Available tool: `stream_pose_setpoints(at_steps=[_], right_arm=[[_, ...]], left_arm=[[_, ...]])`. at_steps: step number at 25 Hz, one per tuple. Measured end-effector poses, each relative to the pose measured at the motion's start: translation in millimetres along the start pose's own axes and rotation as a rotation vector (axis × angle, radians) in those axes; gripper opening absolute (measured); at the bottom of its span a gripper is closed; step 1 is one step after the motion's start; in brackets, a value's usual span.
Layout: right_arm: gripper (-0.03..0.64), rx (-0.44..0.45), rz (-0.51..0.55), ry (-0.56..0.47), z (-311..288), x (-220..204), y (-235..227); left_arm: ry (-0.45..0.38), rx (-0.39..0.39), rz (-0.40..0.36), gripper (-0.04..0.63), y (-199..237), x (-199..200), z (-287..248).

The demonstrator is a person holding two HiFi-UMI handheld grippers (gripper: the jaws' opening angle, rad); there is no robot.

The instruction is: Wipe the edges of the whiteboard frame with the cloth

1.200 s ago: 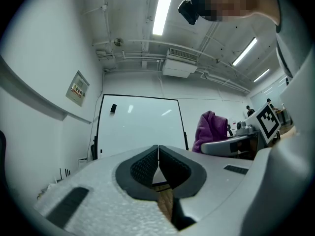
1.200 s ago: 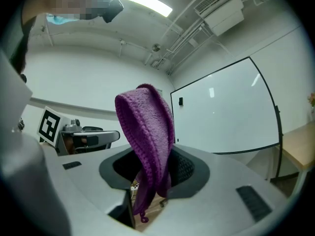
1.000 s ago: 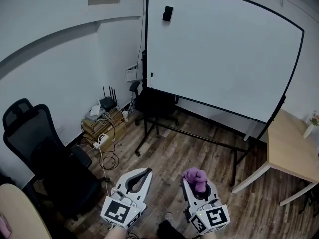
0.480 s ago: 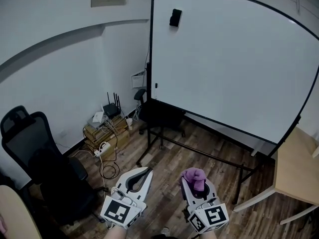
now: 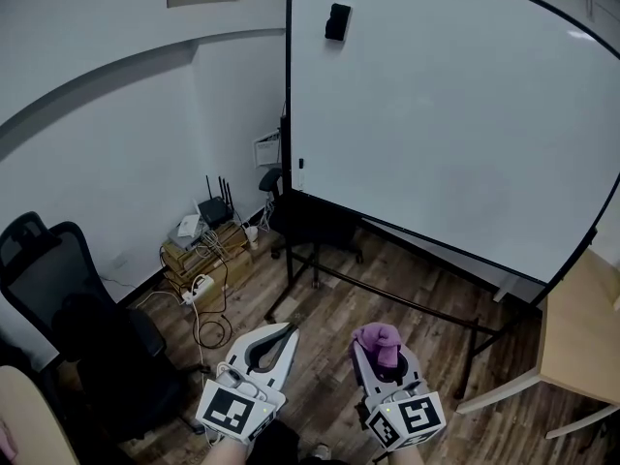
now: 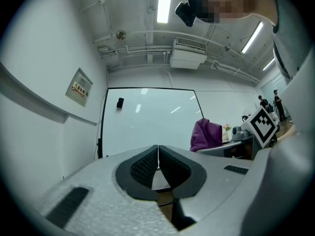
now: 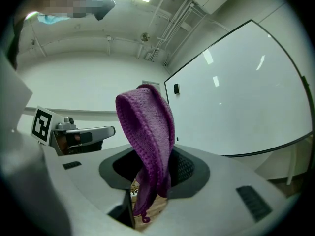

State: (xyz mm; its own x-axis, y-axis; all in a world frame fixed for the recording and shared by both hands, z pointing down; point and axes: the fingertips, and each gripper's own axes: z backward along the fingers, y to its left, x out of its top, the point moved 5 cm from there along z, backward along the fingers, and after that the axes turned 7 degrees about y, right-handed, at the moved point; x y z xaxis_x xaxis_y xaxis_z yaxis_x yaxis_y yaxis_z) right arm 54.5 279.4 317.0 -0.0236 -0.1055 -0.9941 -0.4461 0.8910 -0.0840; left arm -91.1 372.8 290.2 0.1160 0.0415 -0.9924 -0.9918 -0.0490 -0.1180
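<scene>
While the right gripper (image 5: pixel 382 360), low in the centre of the head view, clamps the purple cloth (image 5: pixel 378 340) (a fold sticks up above it), the left gripper (image 5: pixel 287 332) beside it is closed on nothing. The whiteboard (image 5: pixel 455 114) fills the upper right, its black frame (image 5: pixel 289 105) well apart from the cloth.

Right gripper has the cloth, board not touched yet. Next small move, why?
Probably lift the right gripper forward toward the left edge of the whiteboard frame: the cloth is clamped in its jaws but sits low, well short of the frame, touching nothing.
</scene>
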Motion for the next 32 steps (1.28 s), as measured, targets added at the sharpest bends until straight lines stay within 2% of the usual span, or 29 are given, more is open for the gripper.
stream_pose_setpoints(at_steps=[10,23,32], right_arm=[[0.146,-0.062,-0.014,0.003,-65,5,-20],[0.152,-0.165,-0.037,0.005,-192,13,-22],[0.156,-0.241,-0.071,-0.005,-263,10,-10]], left_arm=[[0.002,-0.061,0.018,0.02,58,-8,-53],[-0.016,-0.153,-0.006,0.02,181,-20,-120],[-0.009,-0.237,-0.017,0.02,251,-34,-145]])
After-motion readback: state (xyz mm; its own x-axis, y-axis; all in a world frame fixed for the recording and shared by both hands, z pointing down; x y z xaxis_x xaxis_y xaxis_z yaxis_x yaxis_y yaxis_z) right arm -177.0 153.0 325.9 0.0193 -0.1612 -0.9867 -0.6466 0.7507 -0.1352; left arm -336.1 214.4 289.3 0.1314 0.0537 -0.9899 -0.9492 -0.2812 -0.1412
